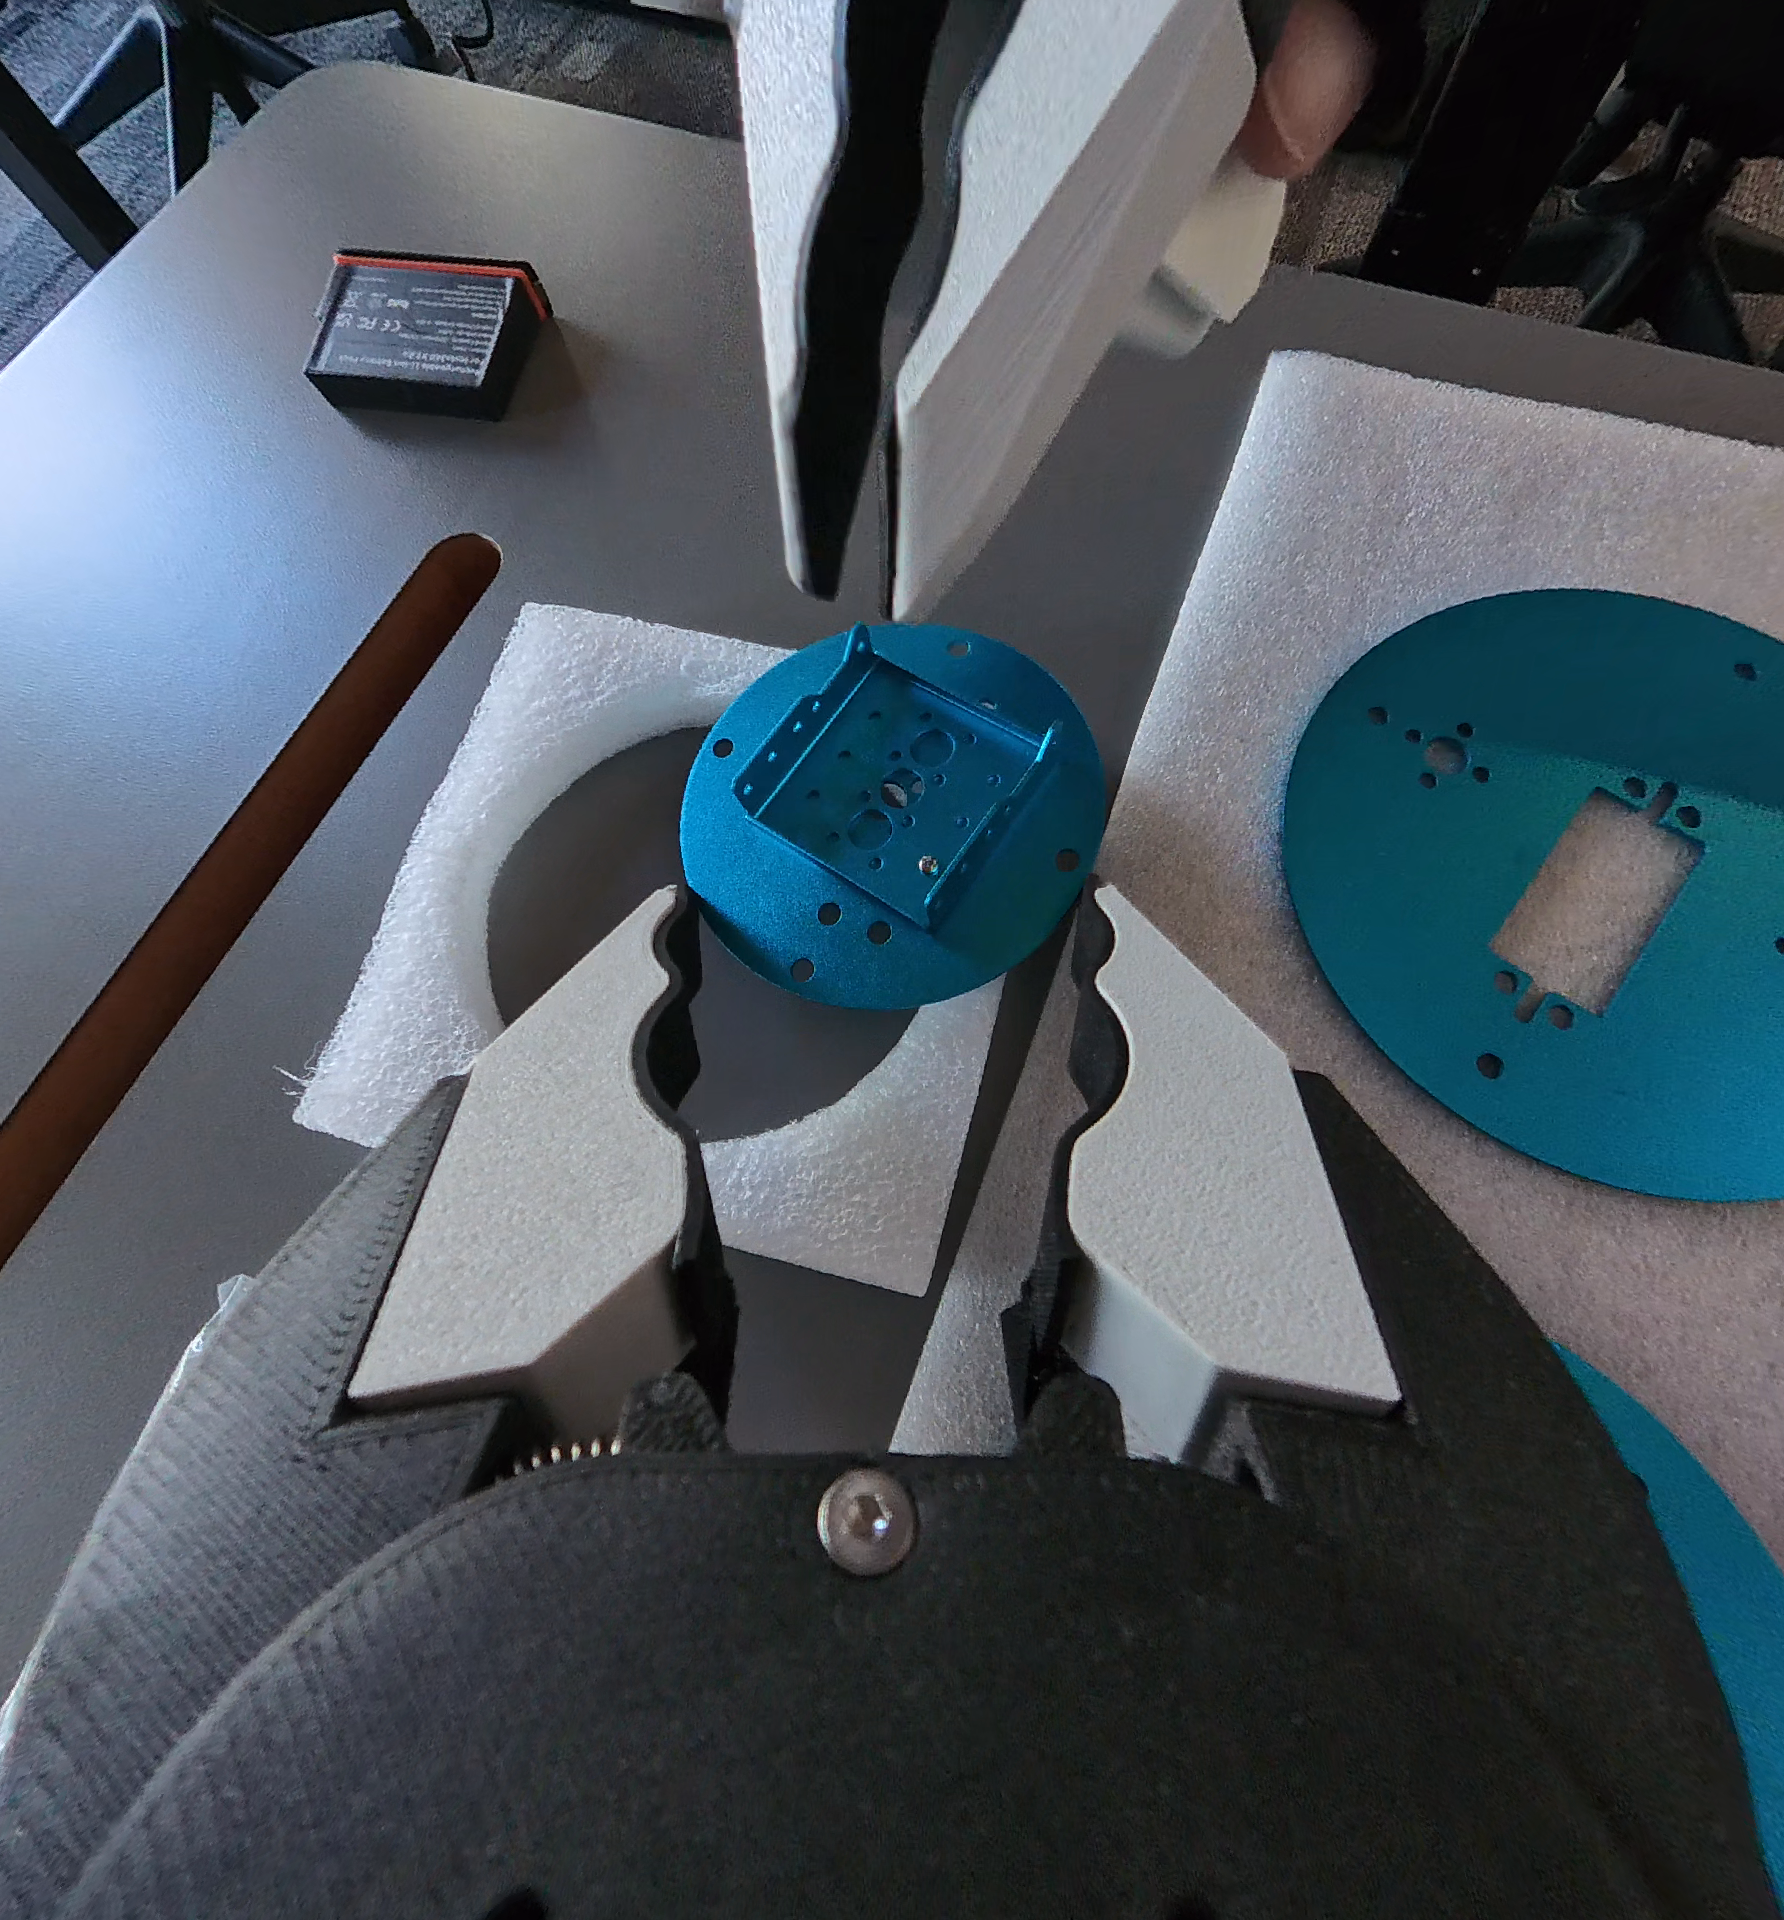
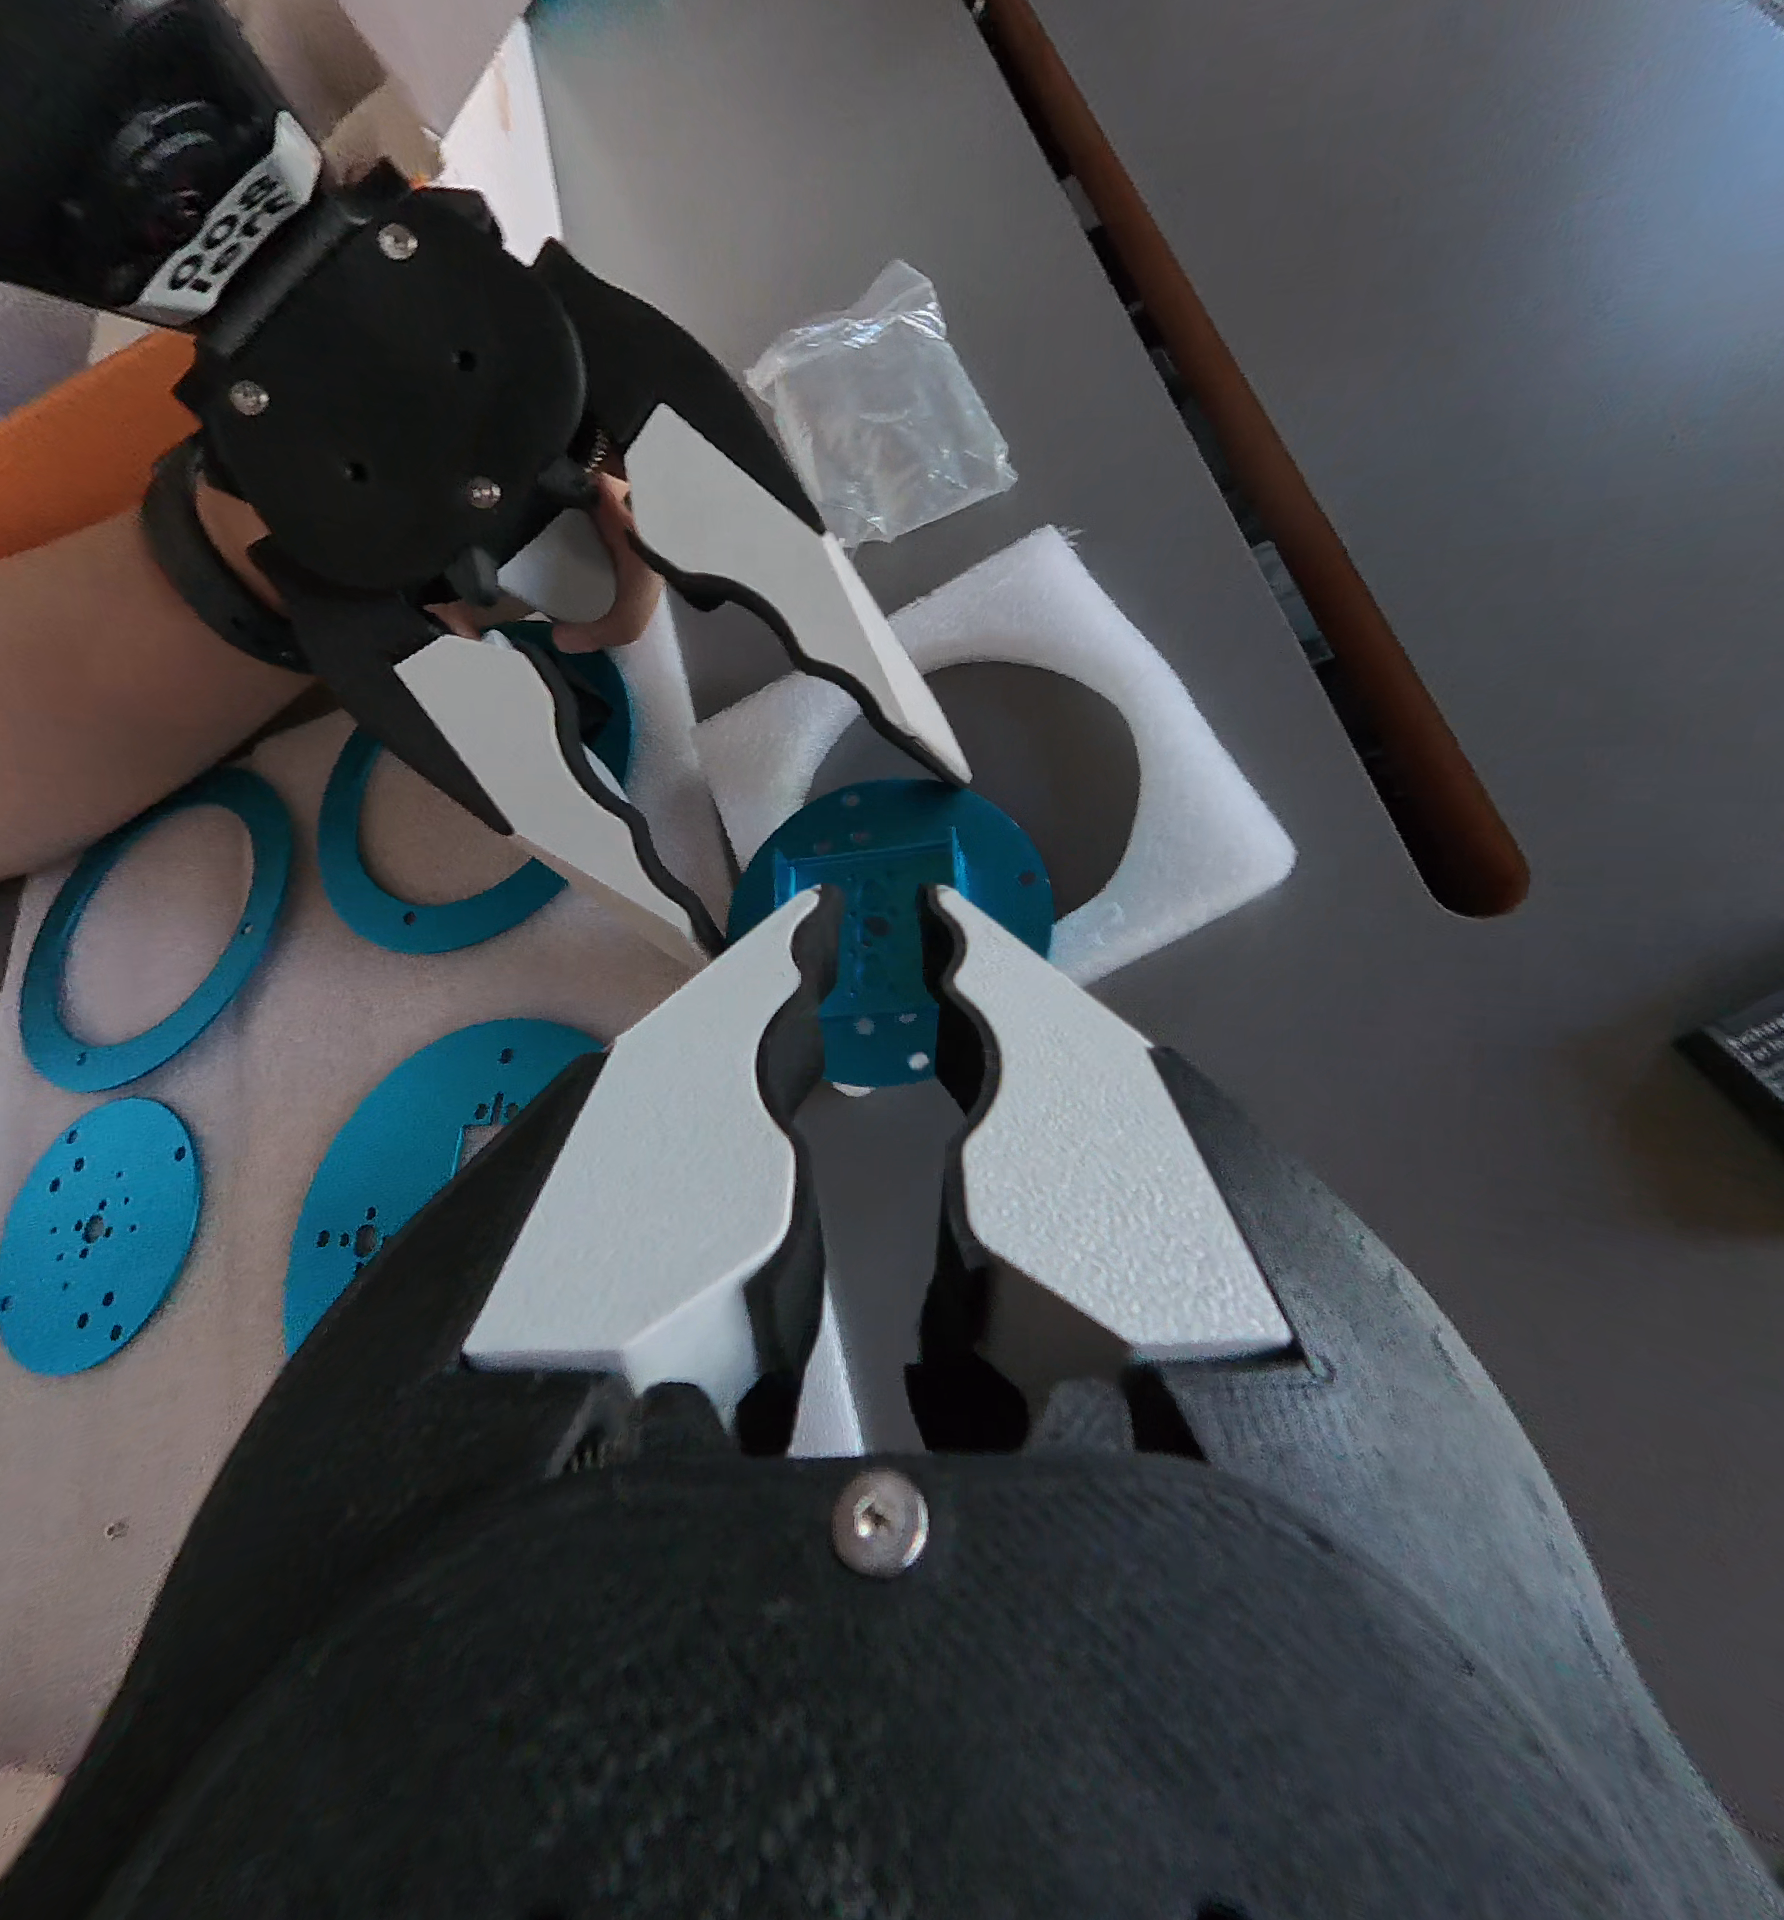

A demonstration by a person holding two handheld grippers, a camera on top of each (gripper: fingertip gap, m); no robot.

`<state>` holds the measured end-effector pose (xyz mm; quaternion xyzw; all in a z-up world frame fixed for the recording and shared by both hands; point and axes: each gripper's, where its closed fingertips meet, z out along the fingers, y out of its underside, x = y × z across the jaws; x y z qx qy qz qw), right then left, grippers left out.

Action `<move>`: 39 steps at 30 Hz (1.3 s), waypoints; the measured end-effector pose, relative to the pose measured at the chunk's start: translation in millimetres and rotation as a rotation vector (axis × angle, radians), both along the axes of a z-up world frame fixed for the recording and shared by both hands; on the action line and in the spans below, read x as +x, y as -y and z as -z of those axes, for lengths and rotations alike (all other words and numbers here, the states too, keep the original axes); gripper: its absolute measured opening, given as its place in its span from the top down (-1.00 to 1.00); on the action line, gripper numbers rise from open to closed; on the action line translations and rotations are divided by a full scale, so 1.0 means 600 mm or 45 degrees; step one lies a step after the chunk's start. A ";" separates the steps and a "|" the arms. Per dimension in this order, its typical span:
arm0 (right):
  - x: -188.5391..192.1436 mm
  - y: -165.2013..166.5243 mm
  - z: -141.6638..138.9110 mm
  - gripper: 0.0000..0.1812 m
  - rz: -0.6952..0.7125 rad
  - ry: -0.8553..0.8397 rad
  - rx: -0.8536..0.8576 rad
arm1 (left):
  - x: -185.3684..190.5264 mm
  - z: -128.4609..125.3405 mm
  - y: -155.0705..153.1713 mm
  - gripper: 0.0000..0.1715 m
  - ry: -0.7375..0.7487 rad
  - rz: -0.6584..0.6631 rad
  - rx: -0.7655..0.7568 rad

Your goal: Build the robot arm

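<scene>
A blue round disc [image 1: 763,935] with a blue U-shaped bracket [image 1: 898,790] on top lies across the right part of a white foam frame [image 1: 597,707] that has a round hole. My left gripper [image 1: 888,896] is open wide, and its fingertips flank the disc's near edge. I cannot tell if they touch it. My right gripper [image 1: 857,603] comes down from the far side, tips just above the bracket's far corner. In the right wrist view my right gripper [image 2: 875,896] has its jaws a narrow gap apart over the bracket [image 2: 872,935], with nothing between them. The left gripper [image 2: 836,864] straddles the disc [image 2: 1002,862].
A foam sheet [image 1: 1283,582] to the right carries a large blue plate [image 1: 1594,894] with a rectangular cutout, two blue rings [image 2: 155,925] and a small blue disc [image 2: 93,1236]. On the grey table are a black battery pack [image 1: 431,332], a clear plastic bag [image 2: 883,416] and a long brown slot [image 1: 213,914]. The gap from one gripper's tips to the other's is roughly 5 centimeters.
</scene>
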<state>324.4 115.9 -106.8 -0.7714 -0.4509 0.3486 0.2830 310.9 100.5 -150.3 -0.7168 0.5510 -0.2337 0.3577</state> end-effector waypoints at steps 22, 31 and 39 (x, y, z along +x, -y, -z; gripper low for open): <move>-0.043 0.022 0.040 1.00 -0.185 -0.015 -0.022 | -0.002 -0.009 -0.005 0.17 0.034 -0.014 0.042; -0.046 0.024 0.044 1.00 -0.197 0.007 -0.014 | -0.002 -0.009 -0.004 0.18 0.028 -0.010 0.044; -0.036 0.009 0.014 1.00 -0.129 -0.004 0.076 | -0.002 -0.007 -0.002 0.18 0.019 -0.004 0.044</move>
